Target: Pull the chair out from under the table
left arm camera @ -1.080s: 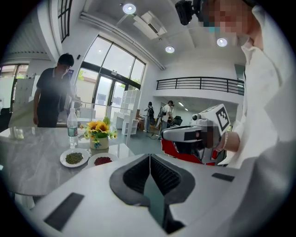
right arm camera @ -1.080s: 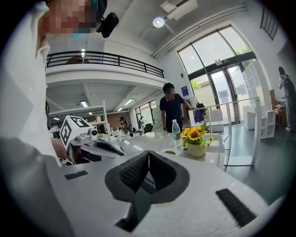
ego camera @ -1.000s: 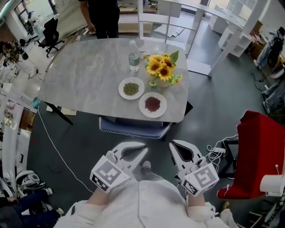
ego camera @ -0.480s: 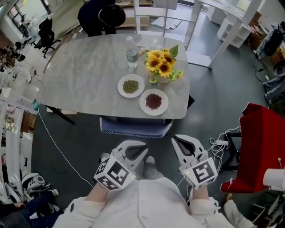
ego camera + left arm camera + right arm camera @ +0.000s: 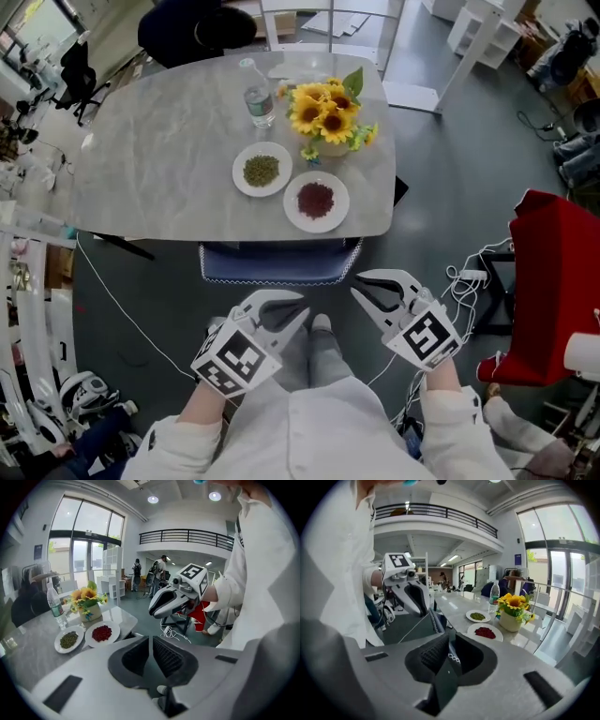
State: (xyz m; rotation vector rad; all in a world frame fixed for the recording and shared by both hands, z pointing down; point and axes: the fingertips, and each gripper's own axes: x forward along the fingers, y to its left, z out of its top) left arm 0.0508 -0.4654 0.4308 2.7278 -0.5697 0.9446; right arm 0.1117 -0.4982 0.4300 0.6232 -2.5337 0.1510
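Currently I have the left gripper [image 5: 302,309] and right gripper [image 5: 356,284] fully closed, nothing between their jaws. Both hover near the blue mesh-backed chair [image 5: 277,264], which is tucked under the grey marble-top table [image 5: 150,159].

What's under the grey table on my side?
Only one edge of a blue chair shows below the grey marble-look table; its seat and legs are covered by the tabletop.

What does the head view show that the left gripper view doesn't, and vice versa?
Head view only: the chair backrest in full, tucked under the table edge, and the left gripper from above. Left gripper view only: its shut, empty jaws close up, plus a balcony railing. Both: table, green-filled plate, red-filled plate, sunflowers, water bottle, right gripper.
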